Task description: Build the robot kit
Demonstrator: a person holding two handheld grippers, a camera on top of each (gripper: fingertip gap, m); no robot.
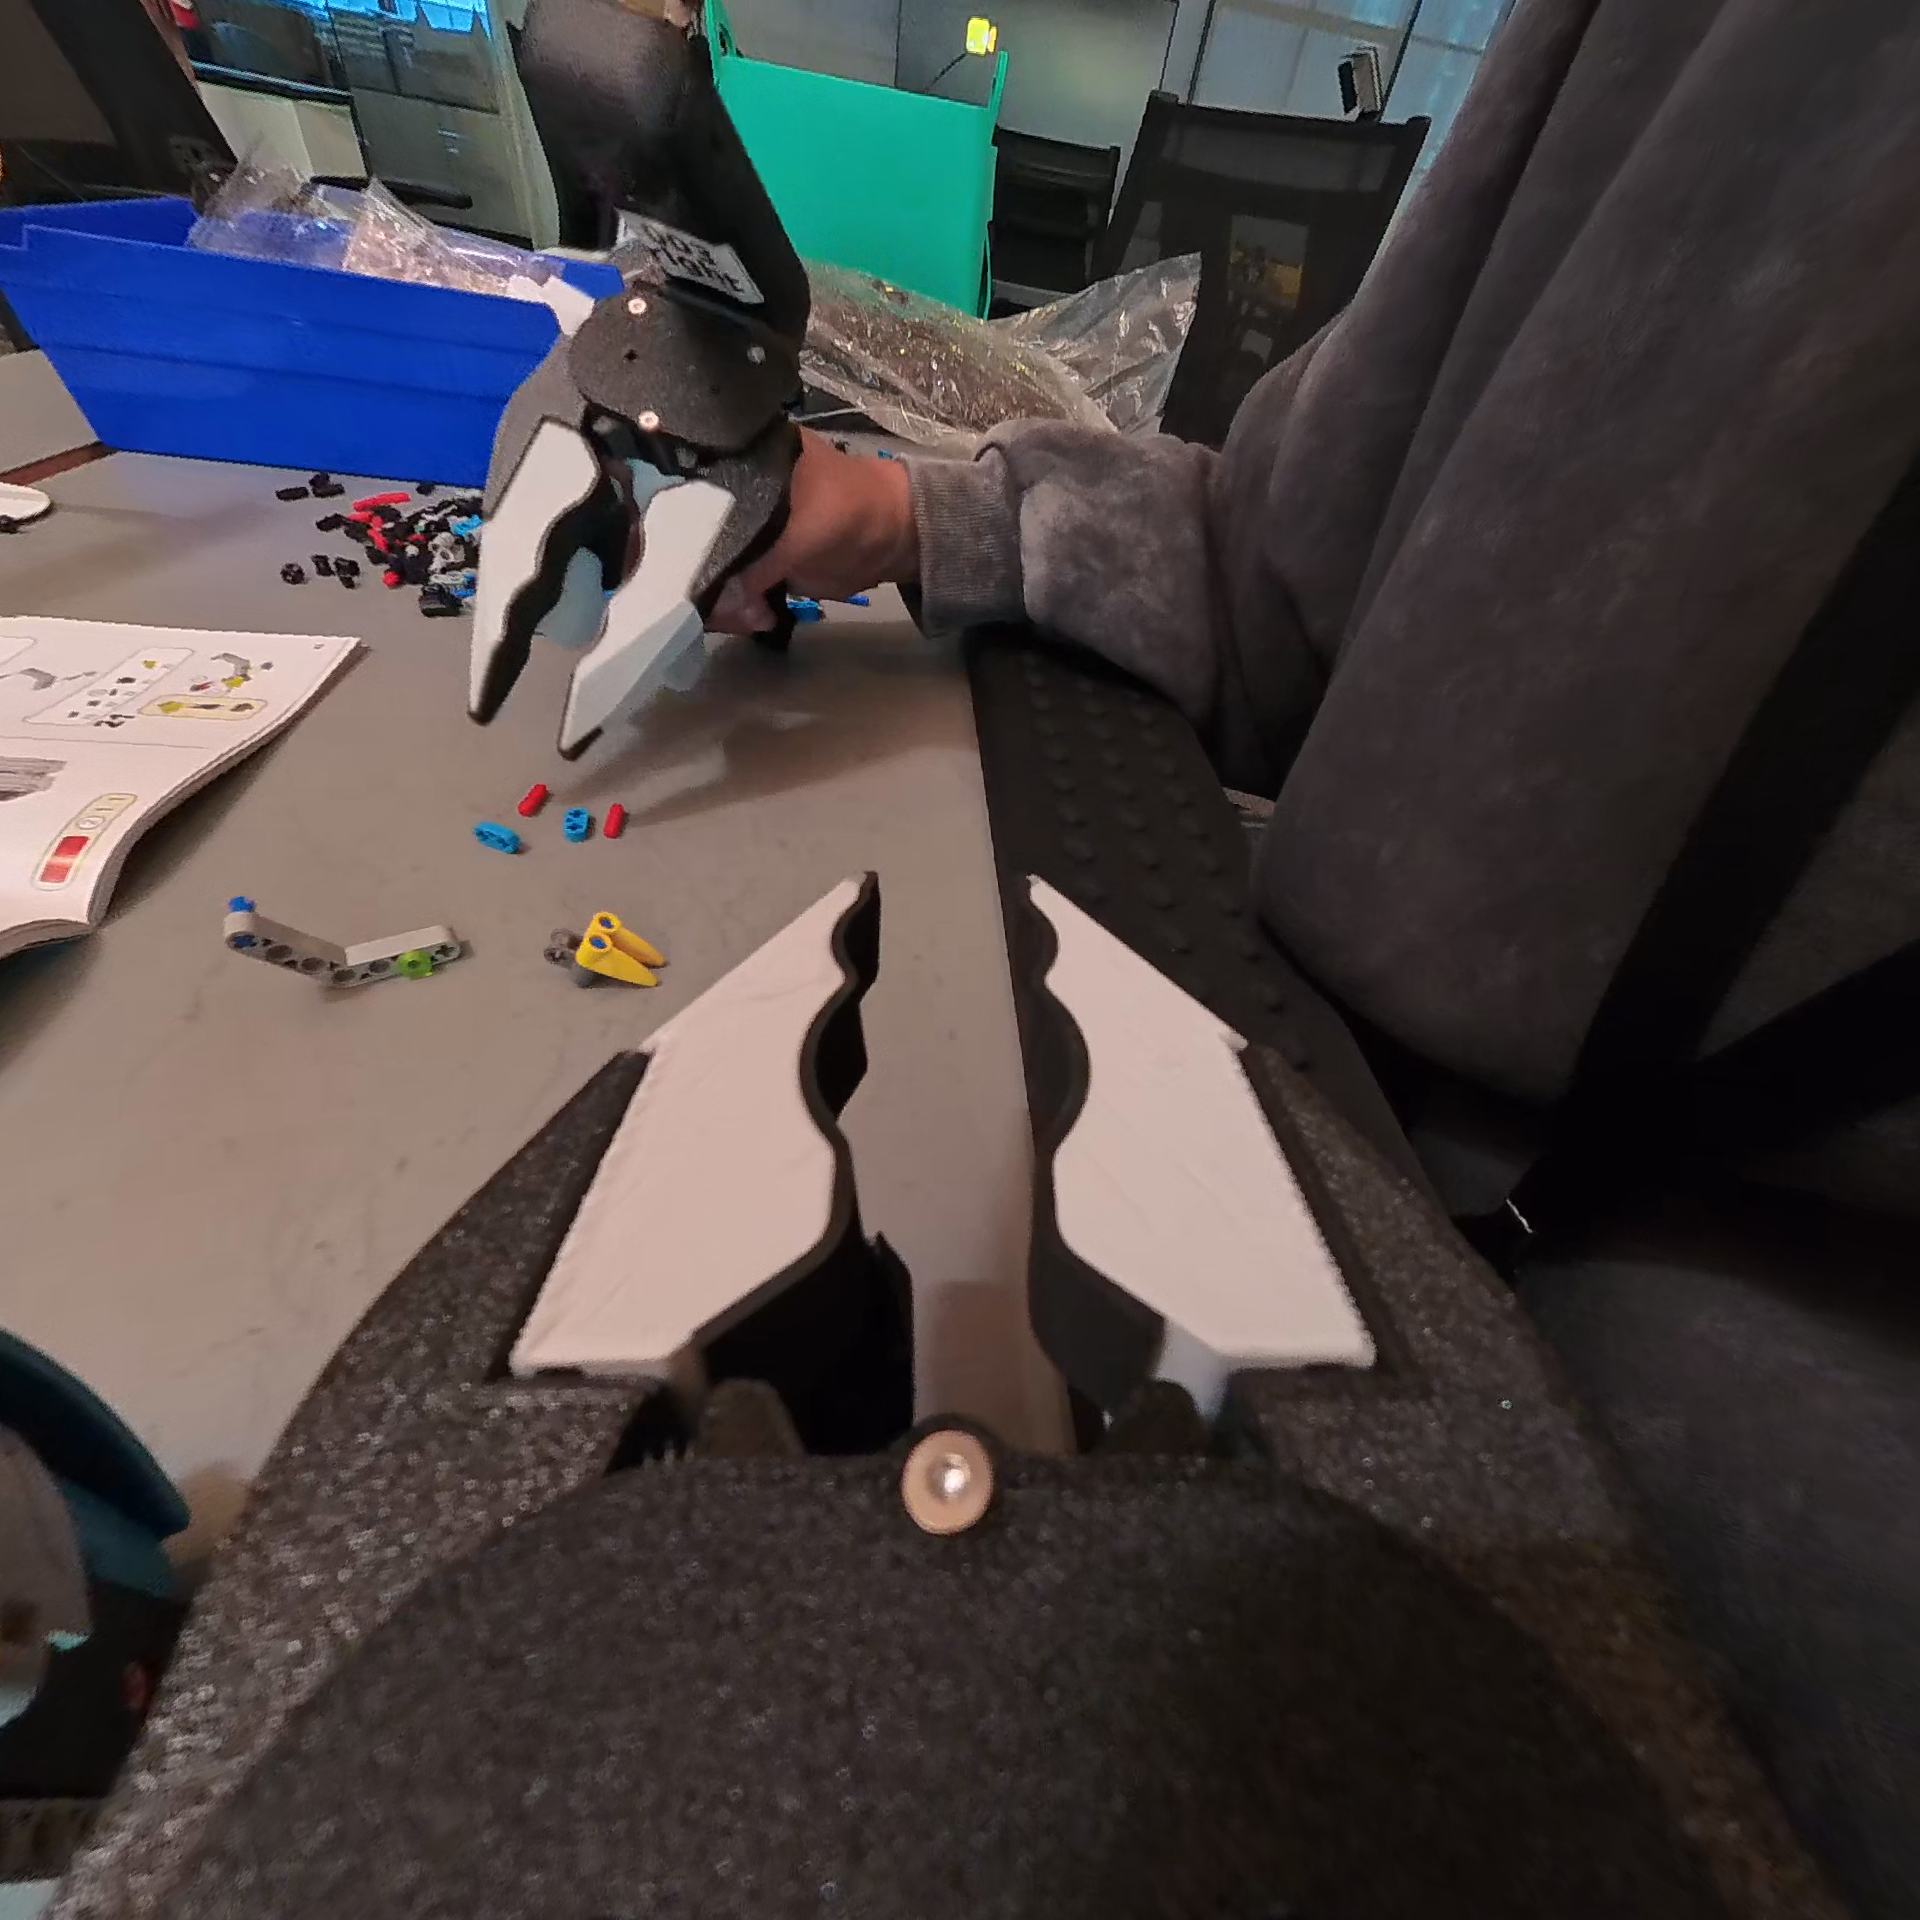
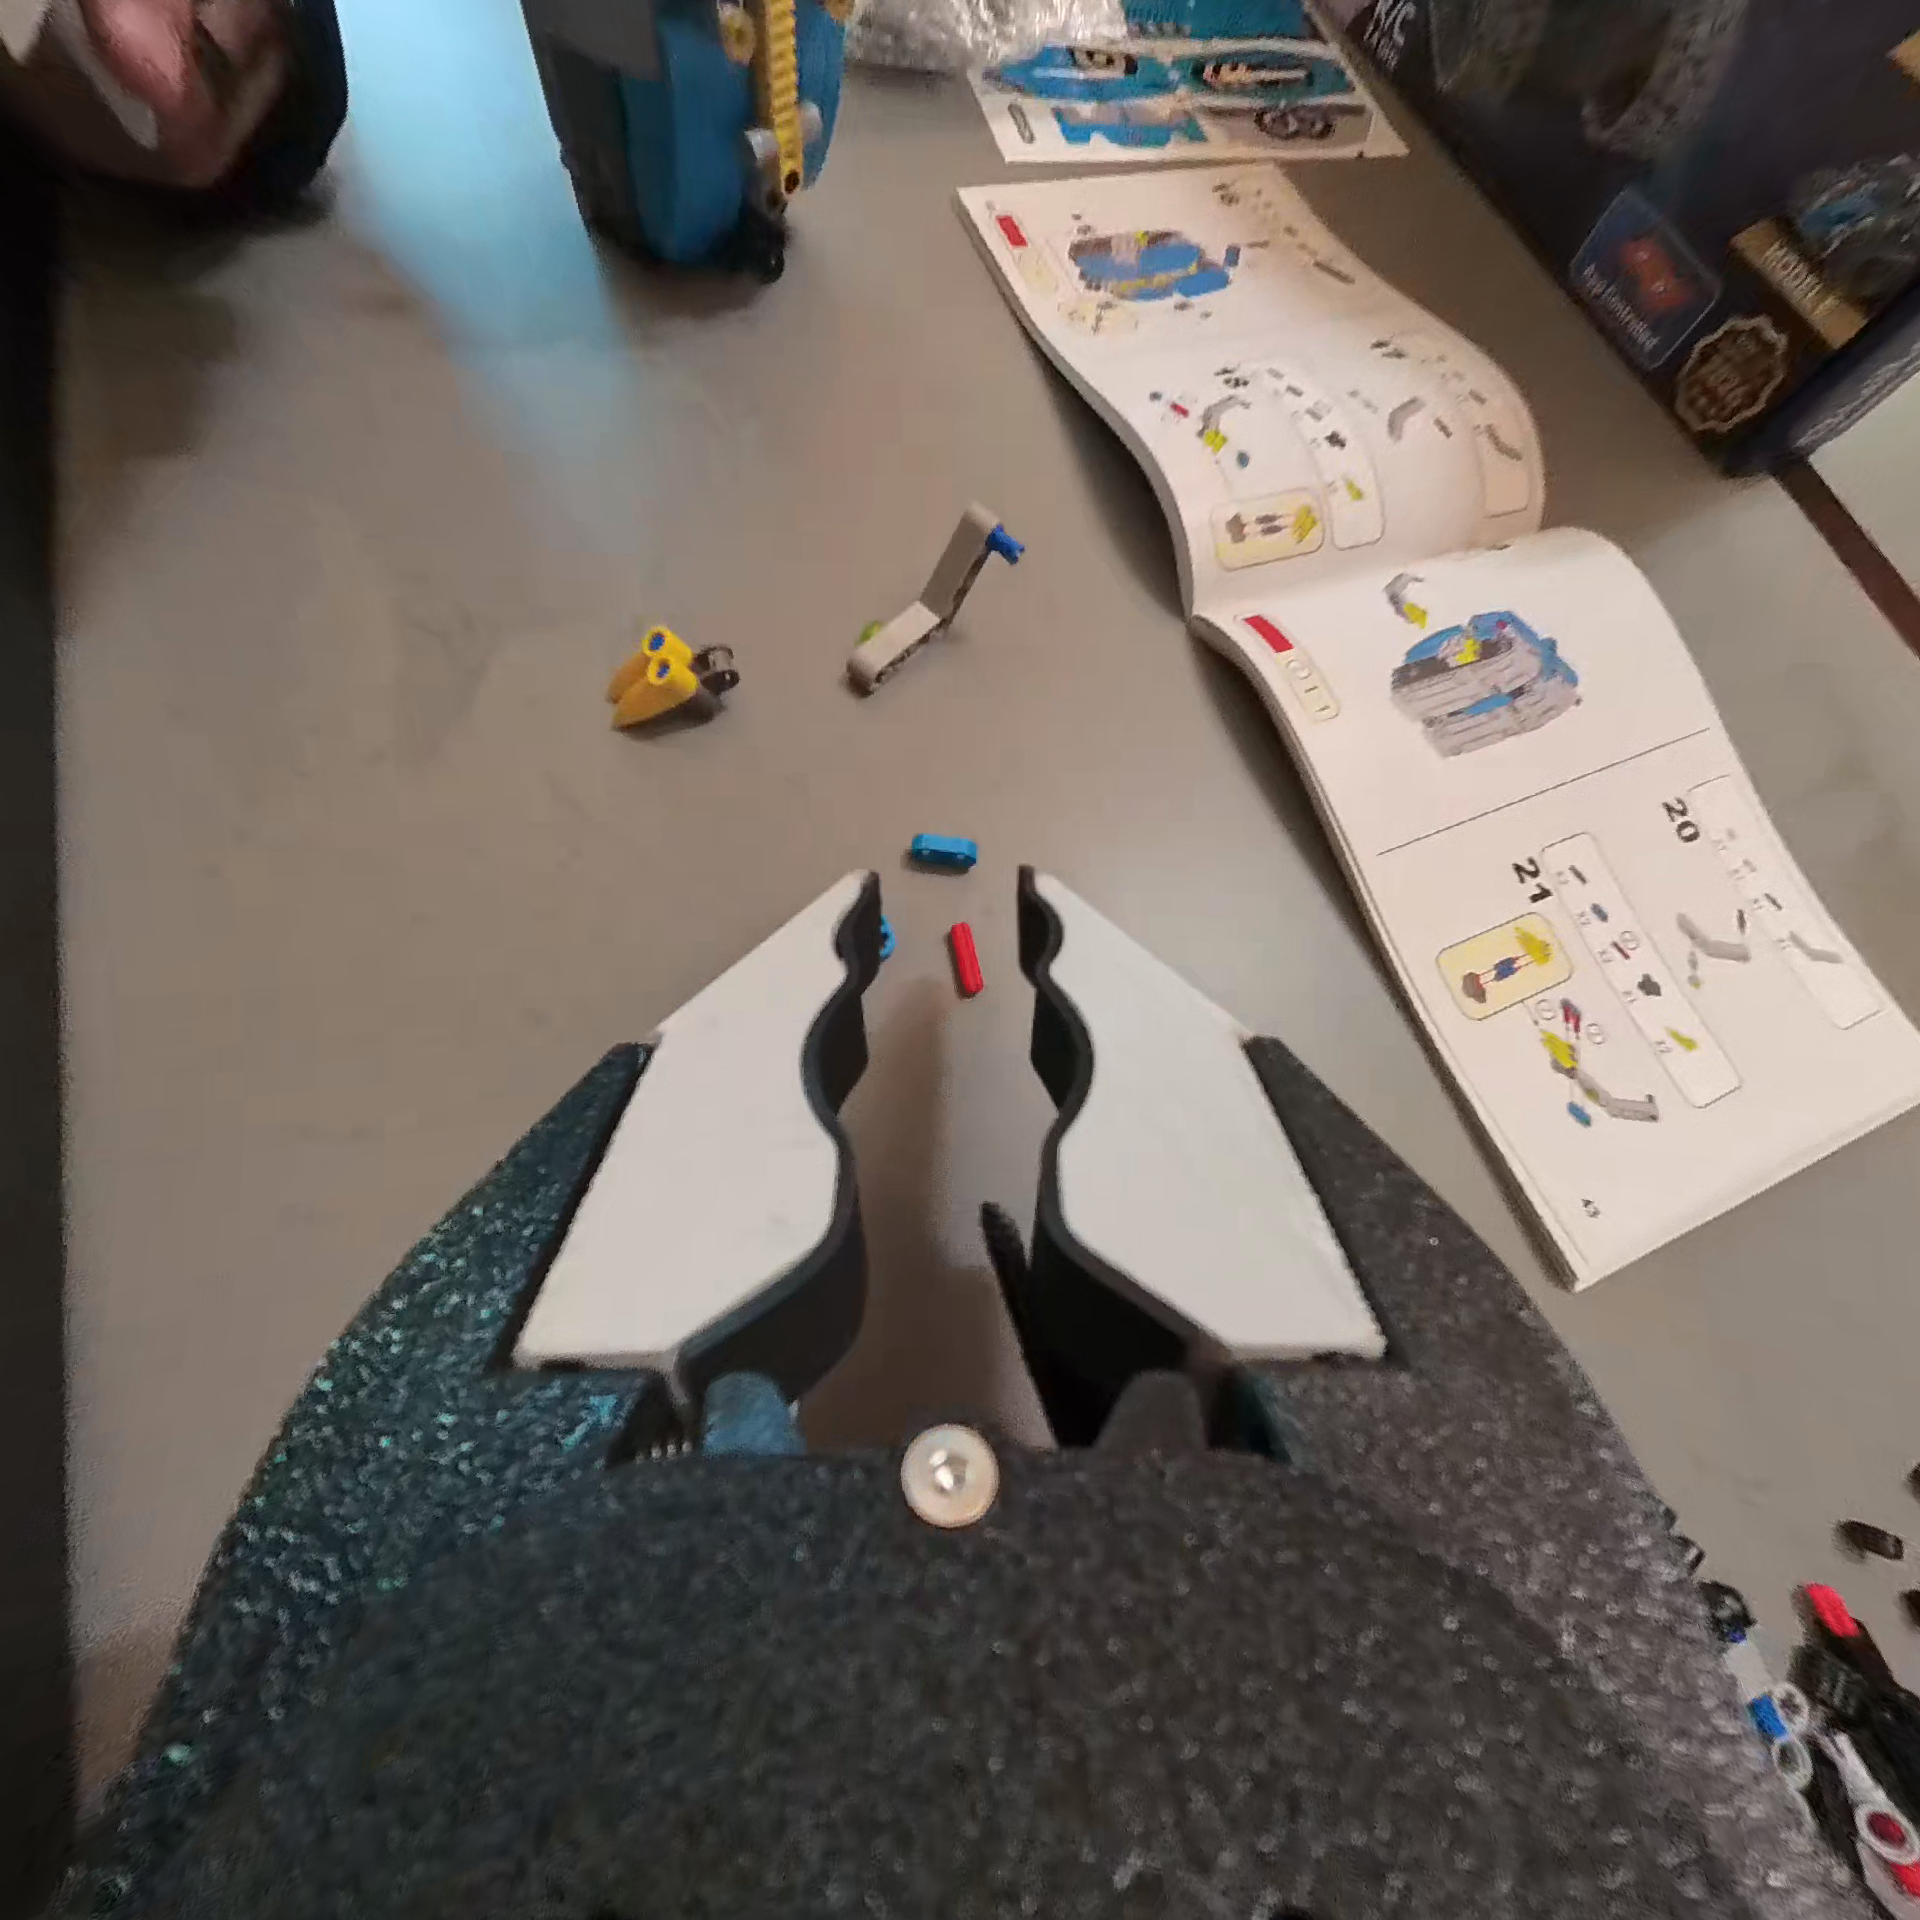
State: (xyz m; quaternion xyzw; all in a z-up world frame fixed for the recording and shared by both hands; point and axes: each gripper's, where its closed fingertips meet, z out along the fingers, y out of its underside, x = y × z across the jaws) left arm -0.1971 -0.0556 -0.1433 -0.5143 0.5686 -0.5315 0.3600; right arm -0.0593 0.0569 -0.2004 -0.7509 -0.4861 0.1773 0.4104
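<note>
My right gripper (image 2: pixel 948 883) is open and empty, hovering just above the grey table (image 2: pixel 364 935). A small red pin (image 2: pixel 965 958) lies between its fingers and a blue connector (image 2: pixel 942 850) lies just past the tips. Another blue piece (image 2: pixel 885 937) peeks from behind its left finger. In the left wrist view the right gripper (image 1: pixel 525 727) hangs over red and blue pieces (image 1: pixel 566 821). My left gripper (image 1: pixel 951 883) is open and empty at the table's edge. A bent grey beam (image 1: pixel 338 948) (image 2: pixel 920 608) and a yellow two-cone part (image 1: pixel 613 951) (image 2: pixel 660 675) lie nearby.
An open instruction booklet (image 2: pixel 1455 675) (image 1: pixel 125 727) lies beside the pieces. A blue bin (image 1: pixel 281 343) with plastic bags stands behind a pile of small parts (image 1: pixel 405 535) (image 2: pixel 1829 1683). A blue built model (image 2: pixel 707 125), a dark box (image 2: pixel 1714 260) and a person's sleeve (image 1: pixel 1351 520) are around.
</note>
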